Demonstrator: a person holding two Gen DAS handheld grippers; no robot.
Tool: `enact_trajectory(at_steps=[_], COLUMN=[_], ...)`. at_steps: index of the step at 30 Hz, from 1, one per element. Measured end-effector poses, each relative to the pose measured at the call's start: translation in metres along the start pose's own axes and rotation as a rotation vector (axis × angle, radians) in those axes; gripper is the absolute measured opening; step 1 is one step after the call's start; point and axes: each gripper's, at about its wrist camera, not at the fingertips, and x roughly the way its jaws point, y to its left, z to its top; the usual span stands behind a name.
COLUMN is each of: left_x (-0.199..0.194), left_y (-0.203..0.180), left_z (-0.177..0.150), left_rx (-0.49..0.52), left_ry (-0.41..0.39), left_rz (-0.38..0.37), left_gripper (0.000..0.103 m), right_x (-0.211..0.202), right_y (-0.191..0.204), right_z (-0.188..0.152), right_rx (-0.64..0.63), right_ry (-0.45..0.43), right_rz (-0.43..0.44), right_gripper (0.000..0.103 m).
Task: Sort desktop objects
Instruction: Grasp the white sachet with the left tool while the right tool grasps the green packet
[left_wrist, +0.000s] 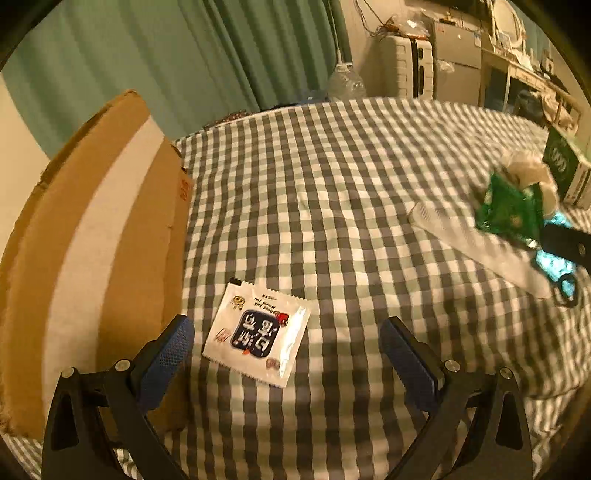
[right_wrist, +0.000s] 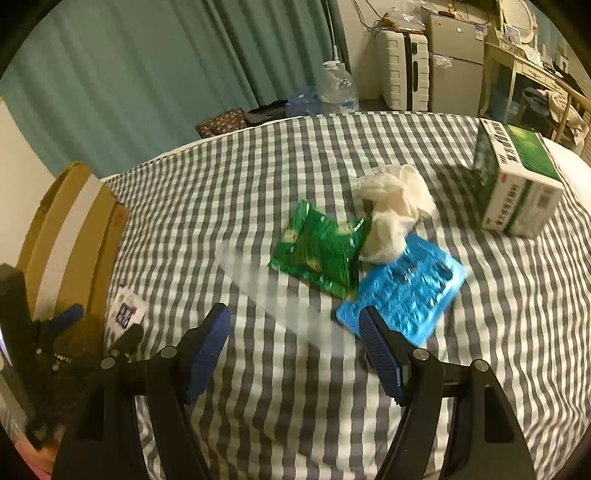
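A white sachet (left_wrist: 257, 332) with a dark blue label lies flat on the checked cloth (left_wrist: 332, 184), between the tips of my open, empty left gripper (left_wrist: 286, 341). A cardboard box (left_wrist: 92, 258) stands right beside it on the left. In the right wrist view my right gripper (right_wrist: 295, 332) is open and empty, just short of a blurred white stick-shaped object (right_wrist: 280, 299). Beyond it lie a green snack packet (right_wrist: 321, 251), a blue blister pack (right_wrist: 406, 291), a crumpled white cloth (right_wrist: 395, 210) and a green-and-white carton (right_wrist: 517, 181).
The cardboard box also shows at the left of the right wrist view (right_wrist: 70, 243), with the left gripper (right_wrist: 92, 332) and the sachet (right_wrist: 125, 310) beside it. Behind the table are a green curtain (right_wrist: 166, 74), a water bottle (right_wrist: 338, 88) and a white suitcase (right_wrist: 404, 70).
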Motion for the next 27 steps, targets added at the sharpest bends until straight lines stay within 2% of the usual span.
enact_trajectory(at_steps=[7, 11, 13, 16, 18, 20, 22, 25, 27], left_x=[0.035, 0.046, 0.047, 0.047, 0.048, 0.05, 0.049, 0.044, 0.035], left_y=[0.001, 0.014, 0.016, 0.023, 0.029, 0.032, 0.034, 0.032, 0.023], left_z=[-0.003, -0.004, -0.006, -0.009, -0.012, -0.015, -0.023, -0.026, -0.021], left_rx=[-0.009, -0.076, -0.083, -0.11, -0.149, -0.147, -0.138, -0.124, -0.108], left_ry=[0.075, 0.113, 0.111, 0.116, 0.132, 0.132, 0.125, 0.113, 0.1], left_rz=[0.001, -0.075, -0.084, -0.124, -0.15, -0.15, -0.148, -0.159, -0.17], left_gripper=[0.103, 0.103, 0.103, 0.096, 0.096, 0.095, 0.091, 0.078, 0.058], right_x=[0.043, 0.061, 0.07, 0.074, 0.074, 0.076, 0.076, 0.081, 0.087], right_y=[0.002, 0.009, 0.013, 0.018, 0.017, 0.013, 0.012, 0.016, 0.02], right_z=[0.021, 0.033, 0.034, 0.035, 0.036, 0.037, 0.037, 0.039, 0.039], right_rx=[0.058, 0.055, 0.061, 0.051, 0.076, 0.121, 0.154, 0.136, 0.087], right_ry=[0.037, 0.045, 0.056, 0.055, 0.052, 0.051, 0.04, 0.044, 0.037], right_rz=[-0.05, -0.086, -0.084, -0.072, -0.057, -0.031, -0.026, -0.042, -0.06], right_gripper=[0.072, 0.072, 0.072, 0.073, 0.076, 0.086, 0.088, 0.09, 0.091])
